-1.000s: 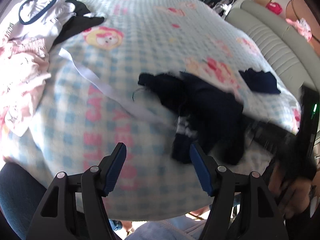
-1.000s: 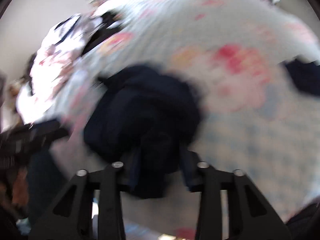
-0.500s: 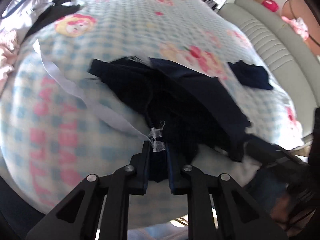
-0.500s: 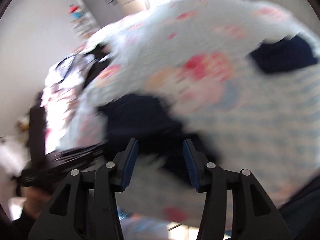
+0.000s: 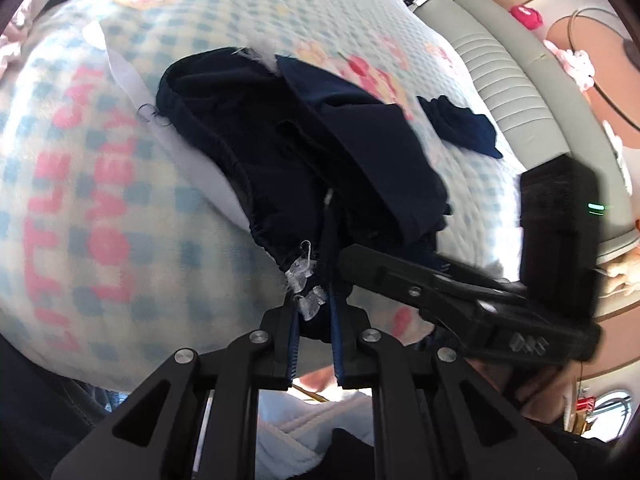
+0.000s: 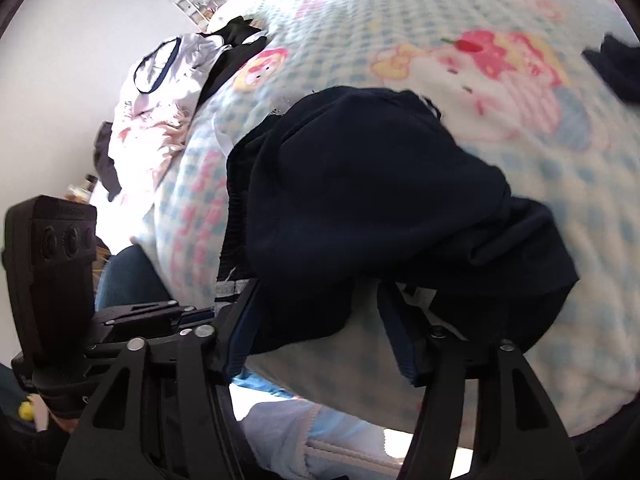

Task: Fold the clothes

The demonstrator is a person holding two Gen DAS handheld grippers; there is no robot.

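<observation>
Surface: bed spread with a fleecy checked blanket in pale blue and cream squares, printed with pink letters and cartoon figures
Background: ribbed grey padded headboard along the far side of the bed; white wall on the other side
Task garment: dark navy garment, soft and crumpled in thick folds, lying in a heap on the blanket near the front edge of the bed
Garment details: gathered elastic edge along one side, small clear plastic tags hanging at the hem
Left gripper: black frame with blue pads, jaws nearly together and pinching the hem of the navy garment just beside the plastic tags
Right gripper: jaws spread wide, the garment's front edge draped between the blue pads and over their tips; no pinch visible
Other clothes: small navy piece lying flat near the headboard, well apart from the heap; pile of white and pink clothes at the far corner beside a black item
White strip: smooth white band lying across the blanket, running under the navy heap
</observation>
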